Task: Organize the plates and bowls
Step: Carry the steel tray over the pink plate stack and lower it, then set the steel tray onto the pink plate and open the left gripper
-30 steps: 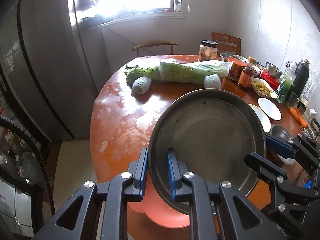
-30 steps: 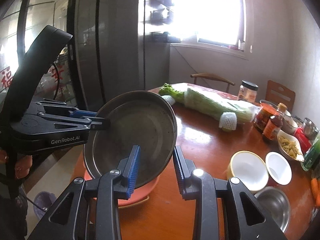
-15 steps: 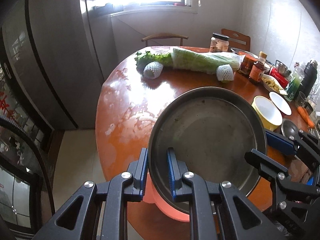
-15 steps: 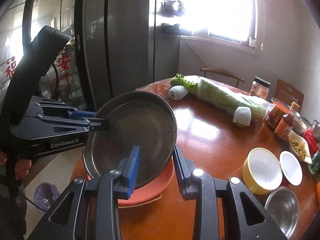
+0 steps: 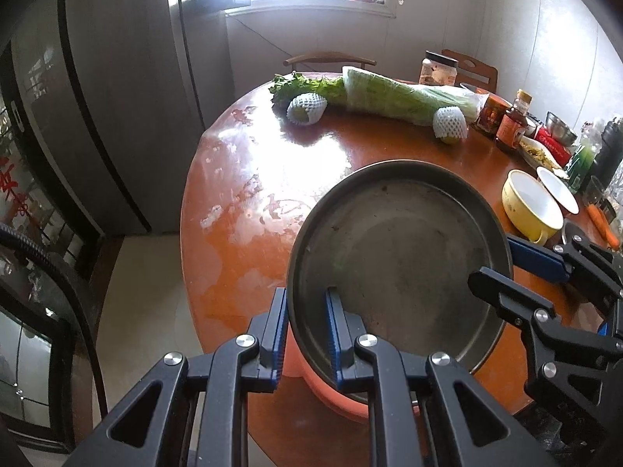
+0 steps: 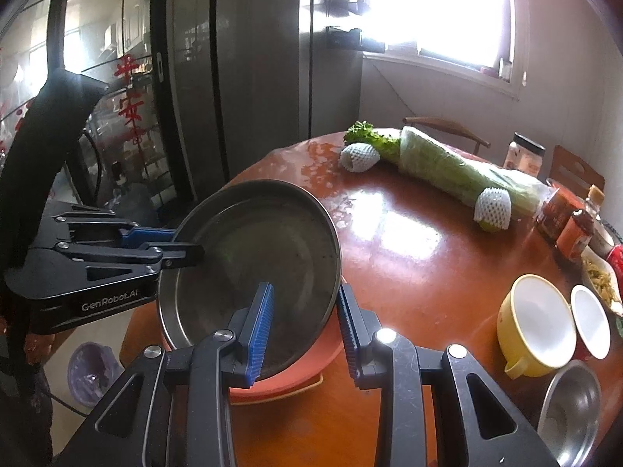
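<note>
A large round steel plate (image 5: 401, 257) is held tilted over an orange plate (image 5: 350, 401) at the near edge of the round wooden table (image 5: 249, 202). My left gripper (image 5: 305, 334) is shut on the steel plate's near rim. My right gripper (image 6: 305, 329) straddles the plate's other rim (image 6: 253, 260), its jaws apart on either side of it. In the left wrist view the right gripper (image 5: 510, 268) comes in from the right. A yellow bowl (image 6: 535, 330), a small white bowl (image 6: 590, 321) and a steel bowl (image 6: 572, 408) stand to the right.
A bagged cabbage (image 5: 405, 95) and two foam-netted fruits (image 5: 305, 107) lie across the far side of the table. Jars and sauce bottles (image 5: 514, 122) crowd the right edge. A carrot (image 5: 601, 223) lies there too. A dark fridge (image 6: 253, 78) stands left of the table.
Both grippers and the steel plate have drawn back and lower toward the near table edge, over the orange plate. The grips look unchanged.
</note>
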`<state>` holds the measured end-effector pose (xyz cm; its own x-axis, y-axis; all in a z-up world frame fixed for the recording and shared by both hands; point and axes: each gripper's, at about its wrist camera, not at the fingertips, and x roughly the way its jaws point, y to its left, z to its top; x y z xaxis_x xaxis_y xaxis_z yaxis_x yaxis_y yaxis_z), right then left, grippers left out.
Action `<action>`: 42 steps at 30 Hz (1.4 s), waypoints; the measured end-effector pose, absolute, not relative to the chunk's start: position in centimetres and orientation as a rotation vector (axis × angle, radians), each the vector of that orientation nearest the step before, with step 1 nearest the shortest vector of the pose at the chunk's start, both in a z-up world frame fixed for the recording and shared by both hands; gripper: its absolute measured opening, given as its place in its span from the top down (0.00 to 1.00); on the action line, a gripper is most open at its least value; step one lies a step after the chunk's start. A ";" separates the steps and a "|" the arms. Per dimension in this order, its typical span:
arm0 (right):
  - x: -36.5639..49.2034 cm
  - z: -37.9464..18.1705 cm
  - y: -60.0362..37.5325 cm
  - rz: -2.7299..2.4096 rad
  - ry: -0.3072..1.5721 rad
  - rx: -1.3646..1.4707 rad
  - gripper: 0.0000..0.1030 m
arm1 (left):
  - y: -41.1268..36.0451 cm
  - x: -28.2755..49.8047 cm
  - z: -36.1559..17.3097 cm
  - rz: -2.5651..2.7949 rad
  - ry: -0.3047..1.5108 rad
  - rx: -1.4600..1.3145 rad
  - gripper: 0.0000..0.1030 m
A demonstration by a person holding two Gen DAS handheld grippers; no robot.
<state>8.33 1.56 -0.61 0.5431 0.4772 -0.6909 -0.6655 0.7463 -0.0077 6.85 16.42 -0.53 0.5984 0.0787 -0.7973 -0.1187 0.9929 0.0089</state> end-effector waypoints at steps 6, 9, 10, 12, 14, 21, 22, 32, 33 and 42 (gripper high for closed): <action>8.9 -1.7 1.7 0.686 0.744 -0.299 0.67 | 16.1 6.8 -1.0 0.126 0.918 -0.037 0.83; 9.2 -2.2 1.9 0.689 0.757 -0.303 0.67 | 16.2 6.8 -1.3 0.133 0.925 -0.037 0.83; 9.2 -2.4 2.0 0.689 0.759 -0.307 0.67 | 16.2 6.9 -1.4 0.136 0.927 -0.039 0.83; 9.3 -2.7 2.1 0.692 0.763 -0.315 0.67 | 16.2 6.9 -1.5 0.140 0.929 -0.033 0.83; 9.4 -3.1 2.2 0.693 0.771 -0.318 0.67 | 16.1 6.9 -1.6 0.137 0.930 -0.032 0.83; 9.5 -3.7 2.3 0.684 0.780 -0.338 0.67 | 16.0 6.8 -1.8 0.129 0.930 -0.027 0.83; 9.5 -3.8 2.3 0.684 0.782 -0.342 0.67 | 16.0 6.8 -1.8 0.129 0.931 -0.027 0.83; 9.5 -4.1 2.3 0.671 0.780 -0.364 0.67 | 16.0 6.9 -2.3 0.118 0.933 -0.031 0.83; 9.5 -4.2 2.3 0.668 0.782 -0.369 0.67 | 15.9 6.8 -2.3 0.119 0.932 -0.028 0.83; 9.4 -4.4 2.0 0.649 0.779 -0.386 0.67 | 14.9 6.9 -2.3 0.108 0.927 -0.006 0.82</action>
<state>9.39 1.95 -4.42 0.5344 0.3931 -0.7482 -0.6654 0.7416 -0.0856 6.90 14.92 -2.28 0.5949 0.0905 -0.7987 -0.0958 0.9945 0.0414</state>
